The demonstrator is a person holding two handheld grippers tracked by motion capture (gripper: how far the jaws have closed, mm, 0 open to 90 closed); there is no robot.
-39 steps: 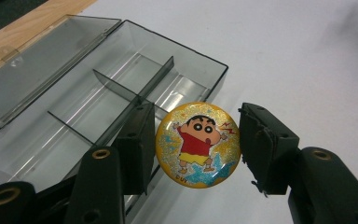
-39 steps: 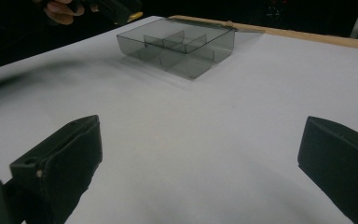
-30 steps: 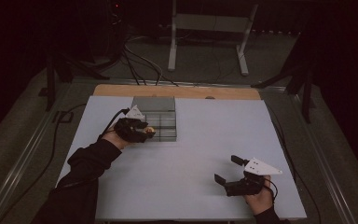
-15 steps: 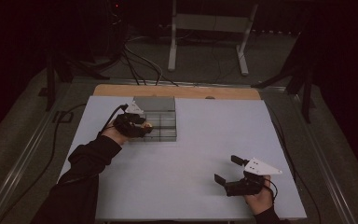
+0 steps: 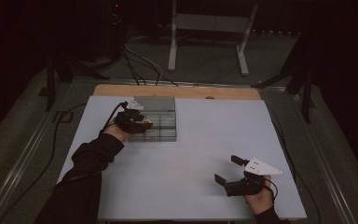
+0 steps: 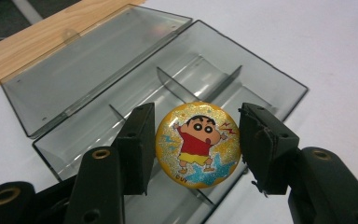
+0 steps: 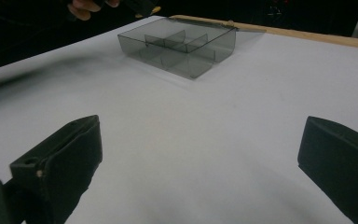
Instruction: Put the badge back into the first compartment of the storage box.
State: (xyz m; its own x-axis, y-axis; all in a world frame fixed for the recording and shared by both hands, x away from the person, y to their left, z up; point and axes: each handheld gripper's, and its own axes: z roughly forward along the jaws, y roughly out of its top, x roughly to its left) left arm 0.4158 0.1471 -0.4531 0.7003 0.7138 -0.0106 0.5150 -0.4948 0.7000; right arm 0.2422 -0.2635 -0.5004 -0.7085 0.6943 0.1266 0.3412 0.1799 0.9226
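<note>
Badge [image 6: 198, 143] over divided box [image 6: 261, 74]
Left tool [image 6: 196, 149] clamped on badge above grey compartments, lid flat at upper left; right tool [image 7: 200, 163] agape over bare counter [image 7: 242, 107].

Open table, one box in the upper left

The smoky divided box [image 5: 161, 126] and its flat-lying lid [image 5: 156, 103] block the upper left; the white tabletop [image 5: 214, 140] across centre and right lies bare.

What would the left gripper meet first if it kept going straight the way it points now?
Probably the floor or dividers of the open grey box, just beyond the round cartoon badge in the left gripper; depth is hard to judge.
</note>
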